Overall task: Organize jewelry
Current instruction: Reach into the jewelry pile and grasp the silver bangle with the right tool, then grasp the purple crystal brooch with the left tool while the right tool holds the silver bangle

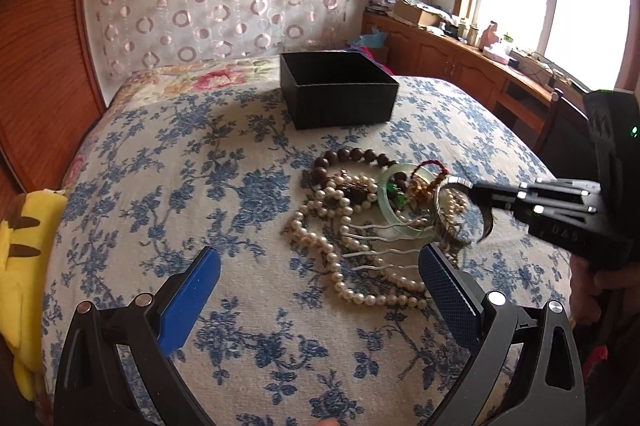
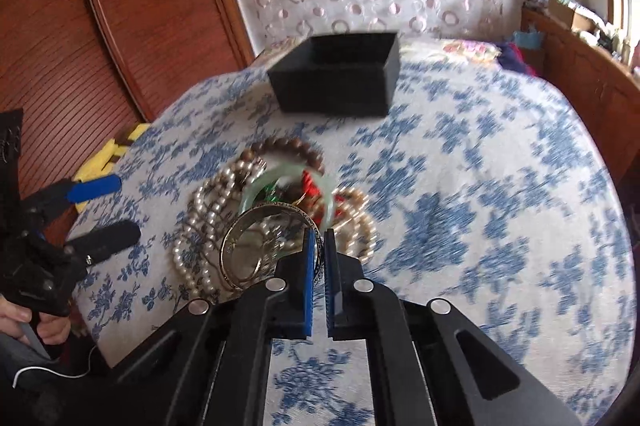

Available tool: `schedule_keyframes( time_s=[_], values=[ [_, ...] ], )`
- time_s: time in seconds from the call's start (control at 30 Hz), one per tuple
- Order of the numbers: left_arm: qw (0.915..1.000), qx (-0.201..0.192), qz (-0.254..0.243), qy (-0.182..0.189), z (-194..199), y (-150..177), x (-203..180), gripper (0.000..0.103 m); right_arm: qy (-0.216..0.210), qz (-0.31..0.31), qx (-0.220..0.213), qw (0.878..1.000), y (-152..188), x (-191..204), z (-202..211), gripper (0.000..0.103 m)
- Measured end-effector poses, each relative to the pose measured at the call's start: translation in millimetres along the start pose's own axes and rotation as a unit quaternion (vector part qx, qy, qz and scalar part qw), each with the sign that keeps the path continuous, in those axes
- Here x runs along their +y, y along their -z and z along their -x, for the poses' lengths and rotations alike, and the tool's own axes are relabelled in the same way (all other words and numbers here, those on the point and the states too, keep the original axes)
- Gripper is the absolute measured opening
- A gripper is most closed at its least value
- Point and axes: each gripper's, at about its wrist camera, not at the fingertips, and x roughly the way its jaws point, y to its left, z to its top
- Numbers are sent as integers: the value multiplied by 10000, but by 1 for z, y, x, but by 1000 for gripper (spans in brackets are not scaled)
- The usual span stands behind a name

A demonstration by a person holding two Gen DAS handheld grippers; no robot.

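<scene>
While the black box [image 1: 340, 89] sits open, right gripper [image 2: 319, 240] jaws pinch a silver bangle [image 2: 256, 246].

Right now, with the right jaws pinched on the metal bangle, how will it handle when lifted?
The bangle looks like a rigid hoop, so it should keep its shape. Held at one rim point by the right gripper, it may swing. Pearls beneath could snag.

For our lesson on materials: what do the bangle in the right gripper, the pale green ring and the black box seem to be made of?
Bangle: probably metal, shiny silver-gold rim.
Pale green ring: jade-like stone or glass, translucent and glossy.
Black box: likely card, matte textured walls.
</scene>
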Motion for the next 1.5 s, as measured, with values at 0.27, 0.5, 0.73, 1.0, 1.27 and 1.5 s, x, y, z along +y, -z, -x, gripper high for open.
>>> schedule_keyframes(
  time_s=[0.27, 0.5, 0.73, 1.0, 1.27, 1.5],
  values=[
    [9973, 92, -288, 673, -7, -10, -32, 86, 394, 115, -152, 9990, 9, -18, 22, 5],
    [9918, 398, -843, 878, -28, -17, -75, 58, 597, -28, -116, 9981, 23, -40, 25, 5],
    [9886, 652, -1187, 657, -48, -13, -98, 45, 616, -130, -209, 9978, 26, -48, 29, 5],
    [9857, 526, -1598, -34, -56, -5, -102, 36, 616, -137, -195, 9978, 26, -48, 28, 6],
    [9930, 224, -1134, 241, -21, -11, -70, 10, 630, -72, -184, 9978, 27, -44, 26, 6],
    [9958, -123, -810, 410, 8, -22, -52, 2, 616, 9, -172, 9980, 22, -37, 23, 6]
  ],
)
